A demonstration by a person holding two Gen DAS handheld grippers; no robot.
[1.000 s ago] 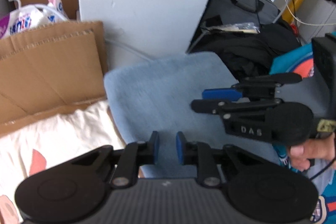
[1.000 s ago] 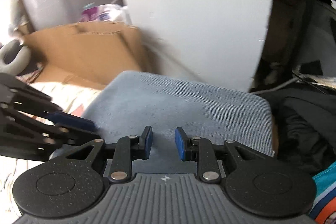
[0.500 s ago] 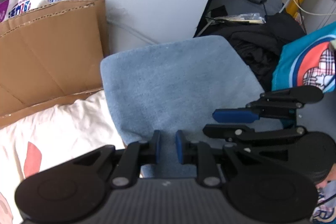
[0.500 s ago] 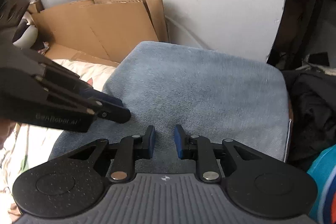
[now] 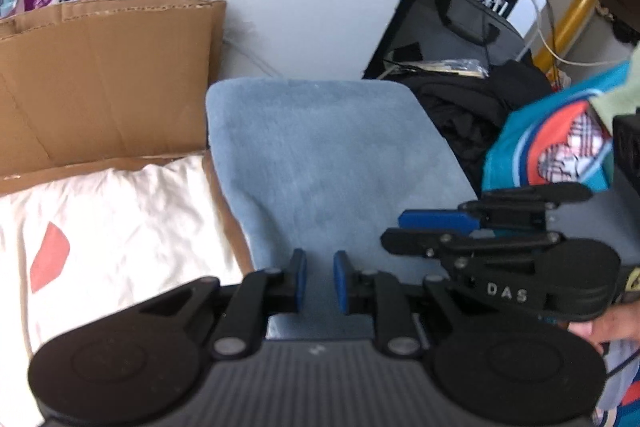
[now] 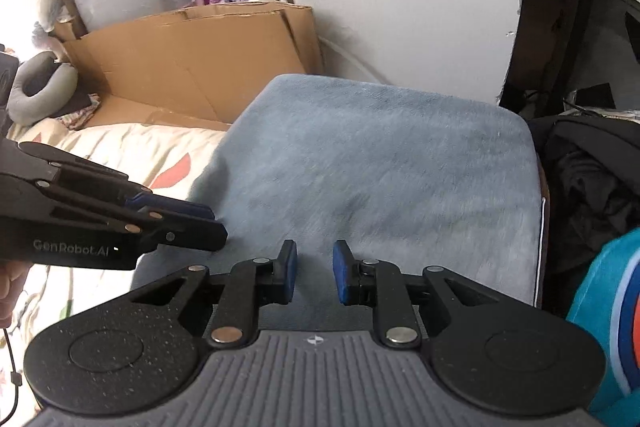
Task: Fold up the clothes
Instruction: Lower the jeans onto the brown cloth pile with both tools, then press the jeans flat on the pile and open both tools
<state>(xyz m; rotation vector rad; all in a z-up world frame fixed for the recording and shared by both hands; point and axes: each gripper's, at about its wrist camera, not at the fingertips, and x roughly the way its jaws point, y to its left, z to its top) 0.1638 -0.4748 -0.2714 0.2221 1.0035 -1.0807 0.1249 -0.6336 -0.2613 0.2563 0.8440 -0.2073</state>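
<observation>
Cardboard box (image 5: pixel 100 75), cream garment (image 5: pixel 120 227) inside

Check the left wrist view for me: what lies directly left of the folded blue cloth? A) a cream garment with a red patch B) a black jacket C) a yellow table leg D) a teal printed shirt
A: the cream garment with its red patch lies along the left edge of the blue cloth, on cardboard.

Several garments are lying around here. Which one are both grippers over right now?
The folded light-blue garment in the middle. The cream printed cloth lies to its left, the black clothes and the teal printed shirt to its right.
</observation>
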